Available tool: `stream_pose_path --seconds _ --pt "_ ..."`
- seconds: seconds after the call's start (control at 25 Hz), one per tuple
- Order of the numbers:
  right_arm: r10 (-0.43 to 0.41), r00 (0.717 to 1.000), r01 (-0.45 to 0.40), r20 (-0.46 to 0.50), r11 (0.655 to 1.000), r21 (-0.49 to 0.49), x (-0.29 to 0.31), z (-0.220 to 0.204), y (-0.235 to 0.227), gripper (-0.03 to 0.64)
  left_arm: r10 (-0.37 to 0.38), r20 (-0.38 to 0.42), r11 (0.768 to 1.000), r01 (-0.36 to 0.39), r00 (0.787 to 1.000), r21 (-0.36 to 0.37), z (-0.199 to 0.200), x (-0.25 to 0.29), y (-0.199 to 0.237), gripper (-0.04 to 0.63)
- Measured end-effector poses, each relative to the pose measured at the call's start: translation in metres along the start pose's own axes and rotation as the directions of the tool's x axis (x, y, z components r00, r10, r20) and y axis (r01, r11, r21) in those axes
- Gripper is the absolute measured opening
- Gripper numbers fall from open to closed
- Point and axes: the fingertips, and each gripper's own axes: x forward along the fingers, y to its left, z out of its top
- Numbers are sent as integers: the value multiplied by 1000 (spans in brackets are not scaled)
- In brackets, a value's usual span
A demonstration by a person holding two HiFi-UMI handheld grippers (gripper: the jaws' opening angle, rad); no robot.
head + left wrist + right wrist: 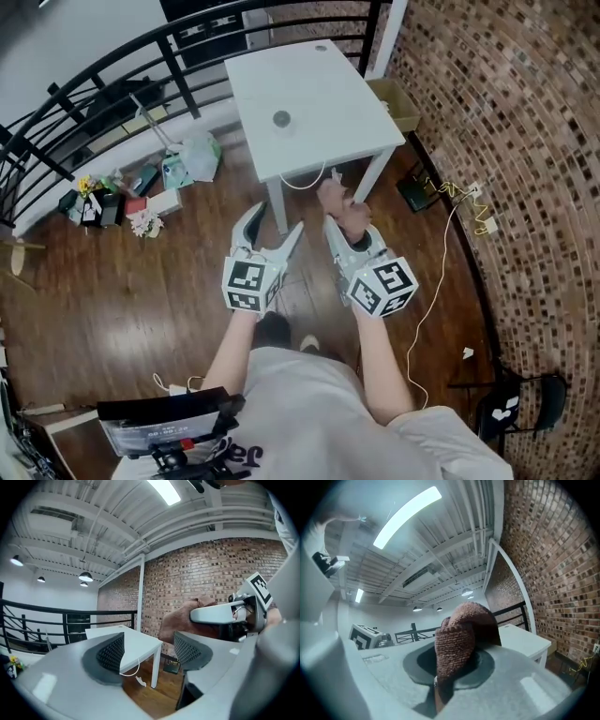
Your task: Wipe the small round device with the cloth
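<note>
The small round device [281, 119] is a grey disc lying near the middle of the white table [328, 94], well ahead of both grippers. My right gripper [339, 217] is held in the air short of the table and is shut on a bunched reddish-brown cloth [341, 208]. In the right gripper view the cloth [457, 637] bulges up from between the closed jaws. My left gripper [276, 221] hangs beside it, open and empty. The left gripper view shows its dark pads [111, 652] apart, with the table [133, 641] beyond them and the cloth [180, 620] to the right.
A black railing [112, 66] curves along the left, with bags and small items [141, 187] on the wooden floor below it. A brick wall [506, 122] runs along the right. A white cable [305, 183] hangs off the table's front edge. A yellow cable [464, 197] lies by the wall.
</note>
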Motion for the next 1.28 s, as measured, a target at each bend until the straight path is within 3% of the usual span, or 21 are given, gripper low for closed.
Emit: stream_pose_path --seconds 0.24,0.4,0.64,1.28 --pt "-6 999 9 53 999 -53 -20 27 55 25 34 88 999 -37 996 22 46 -53 -8 357" --pt "-35 996 41 83 996 -73 -24 37 73 25 31 124 998 -37 992 46 53 -73 0 357" --pt "-66 995 74 75 992 -106 -21 29 100 25 62 162 998 -66 985 16 58 -109 20 345" --pt "-164 985 169 59 983 -77 -22 15 114 25 65 148 998 -67 987 7 50 -133 39 328"
